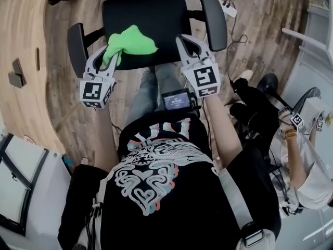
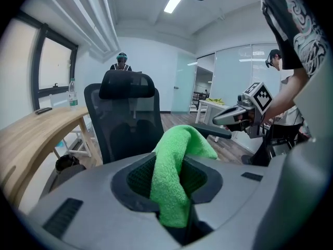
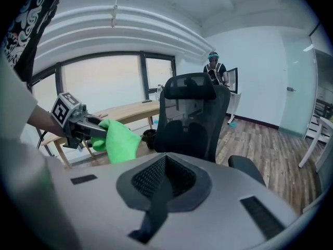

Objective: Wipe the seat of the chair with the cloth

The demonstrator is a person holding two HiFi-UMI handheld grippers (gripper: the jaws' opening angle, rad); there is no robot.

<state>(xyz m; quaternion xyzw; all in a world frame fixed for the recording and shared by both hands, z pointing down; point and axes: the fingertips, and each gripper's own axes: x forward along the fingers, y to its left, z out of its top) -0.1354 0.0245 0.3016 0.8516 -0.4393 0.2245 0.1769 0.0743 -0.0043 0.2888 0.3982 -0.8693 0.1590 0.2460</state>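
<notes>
Wood-plank floor (image 1: 260, 30) runs under the scene, with a curved pale wooden table (image 1: 21, 51) along the left. Nearest, the left gripper (image 1: 110, 56) has its jaws clamped on a bright green microfibre cloth (image 1: 131, 40). Most of the cloth spills forward past the tips, which looks meant to leave a loose pad for rubbing. It hangs over the front left edge of the black padded seat of the office chair (image 1: 148, 9), and I cannot tell if it touches.

The right gripper (image 1: 190, 43) is at the seat's front right edge, jaws together on nothing, probably just kept clear.

Two black armrests (image 1: 214, 20) flank the seat and would limit sideways strokes. Beyond, a white power strip (image 1: 228, 7) and its cables lie on the floor. Another person (image 1: 304, 165) stands at the right.
</notes>
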